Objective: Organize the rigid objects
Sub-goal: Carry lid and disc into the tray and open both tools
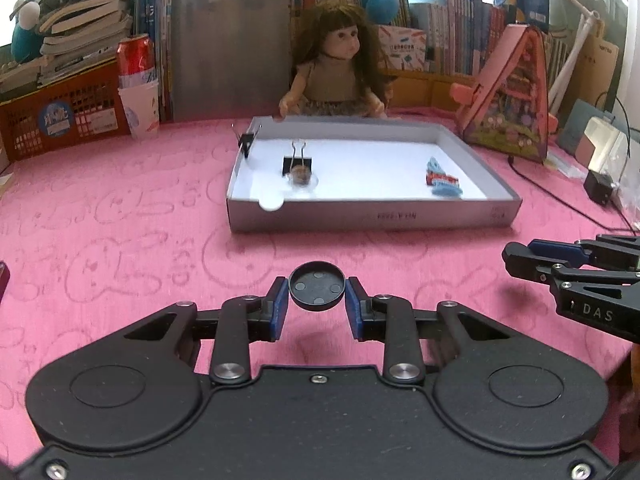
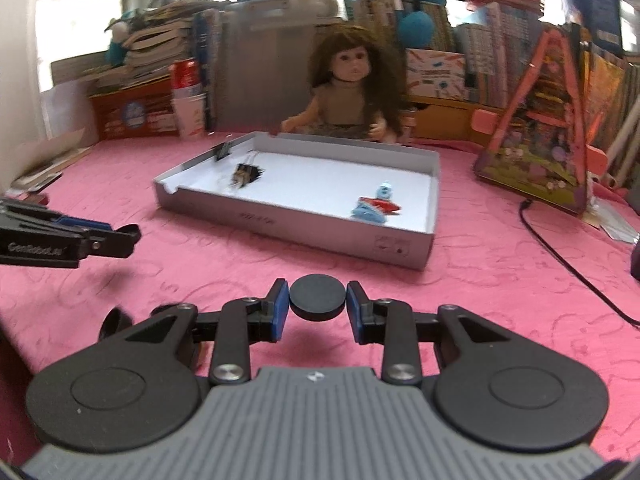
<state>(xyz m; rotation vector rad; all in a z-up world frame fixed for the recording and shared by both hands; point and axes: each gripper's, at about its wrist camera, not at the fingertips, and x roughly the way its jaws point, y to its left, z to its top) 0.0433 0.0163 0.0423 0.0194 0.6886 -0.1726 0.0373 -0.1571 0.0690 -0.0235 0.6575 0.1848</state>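
My left gripper point(image 1: 317, 292) is shut on a small round black cap point(image 1: 317, 291), its hollow side up, held above the pink tablecloth. My right gripper point(image 2: 317, 298) is shut on a second black round cap point(image 2: 317, 297), flat side up. Ahead lies a shallow grey box lid point(image 1: 372, 214) with a white floor. Inside it are a black binder clip point(image 1: 297, 162), a small brown piece in a clear dish point(image 1: 300, 176) and a blue-and-red toy point(image 1: 442, 180). Another binder clip point(image 1: 246, 142) sits on its left wall. The right gripper shows at the left view's right edge point(image 1: 516, 258).
A doll point(image 1: 340, 68) sits behind the box. A red can on paper cups point(image 1: 136, 84) and an orange crate point(image 1: 60, 116) stand at back left. A triangular toy house point(image 1: 508, 108) and a black cable point(image 1: 560, 200) lie to the right. Books line the back.
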